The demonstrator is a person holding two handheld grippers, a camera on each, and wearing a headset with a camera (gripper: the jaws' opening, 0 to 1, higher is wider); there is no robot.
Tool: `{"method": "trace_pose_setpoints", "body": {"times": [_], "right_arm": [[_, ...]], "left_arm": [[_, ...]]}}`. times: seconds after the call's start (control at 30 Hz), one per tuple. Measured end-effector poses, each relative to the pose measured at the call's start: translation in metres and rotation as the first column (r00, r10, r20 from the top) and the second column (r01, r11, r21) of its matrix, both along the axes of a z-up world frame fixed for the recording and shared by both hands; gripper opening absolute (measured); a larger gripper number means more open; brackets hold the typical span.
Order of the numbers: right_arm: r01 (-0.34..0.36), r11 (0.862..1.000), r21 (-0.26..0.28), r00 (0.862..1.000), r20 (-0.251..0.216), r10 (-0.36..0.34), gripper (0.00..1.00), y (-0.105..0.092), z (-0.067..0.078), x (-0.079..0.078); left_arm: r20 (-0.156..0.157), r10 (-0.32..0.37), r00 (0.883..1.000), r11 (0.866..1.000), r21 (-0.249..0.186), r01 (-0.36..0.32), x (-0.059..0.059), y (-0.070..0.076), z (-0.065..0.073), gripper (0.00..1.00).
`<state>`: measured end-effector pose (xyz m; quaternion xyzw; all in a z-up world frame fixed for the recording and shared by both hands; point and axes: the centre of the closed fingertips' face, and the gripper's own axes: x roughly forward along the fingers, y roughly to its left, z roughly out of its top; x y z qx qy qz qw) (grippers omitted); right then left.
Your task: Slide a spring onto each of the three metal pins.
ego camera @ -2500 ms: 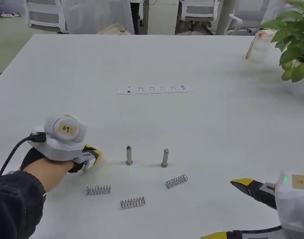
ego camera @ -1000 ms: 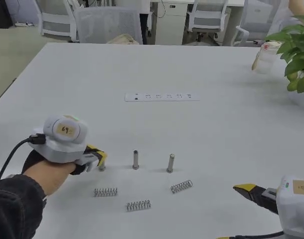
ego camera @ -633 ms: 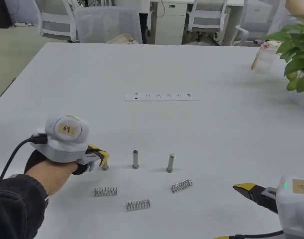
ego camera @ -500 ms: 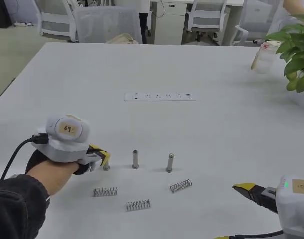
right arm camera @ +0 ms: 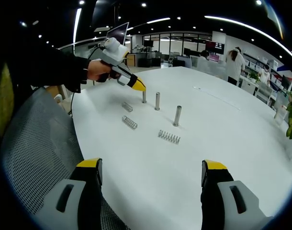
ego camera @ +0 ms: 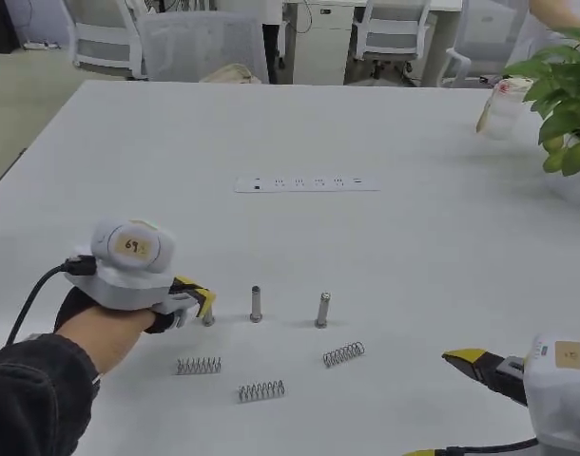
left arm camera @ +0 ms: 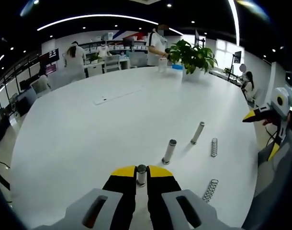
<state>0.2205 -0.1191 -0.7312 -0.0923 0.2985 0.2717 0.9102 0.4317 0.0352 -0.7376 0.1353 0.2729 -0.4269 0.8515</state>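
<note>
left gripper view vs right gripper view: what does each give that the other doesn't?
Left gripper view: the left gripper shut on the end pin, close up, with two springs in frame. Right gripper view: the right gripper wide open and holding nothing, all three springs, and a mesh chair. Shared: three upright pins, none with a spring on it, and the white table.

Bare table (ego camera: 414, 256) surrounds each pin (ego camera: 256, 303); power strip (ego camera: 306, 183) lies well apart.

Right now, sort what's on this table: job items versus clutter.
Job: left pin, clamped in left gripper; middle pin; right pin; left spring; middle spring; right spring.
Lying about: power strip; plant; pale container.
</note>
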Motion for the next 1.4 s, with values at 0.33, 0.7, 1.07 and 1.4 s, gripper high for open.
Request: {"method": "trace_pose_setpoints", "body": {"times": [0.33,0.7,1.07,1.4], "right_arm": [[0.0,1.0,0.0,1.0,-0.003,0.0,0.84,0.0,-0.001,0.0],[-0.003,1.0,-0.003,1.0,-0.003,0.003,0.84,0.001,-0.001,-0.001],[-0.006,1.0,-0.004,1.0,-0.004,0.006,0.84,0.001,0.0,0.0],[-0.009,1.0,-0.006,1.0,-0.006,0.009,0.84,0.001,-0.001,0.0]], "left_arm": [[0.018,-0.02,1.0,1.0,0.0,0.02,0.0,-0.001,0.001,0.01],[0.025,-0.013,1.0,1.0,-0.027,0.014,0.0,-0.001,0.006,0.13],[0.02,-0.01,1.0,0.998,-0.054,0.011,-0.006,0.002,0.011,0.21],[0.021,-0.004,1.0,0.998,-0.065,0.005,-0.01,0.014,0.014,0.21]]}}
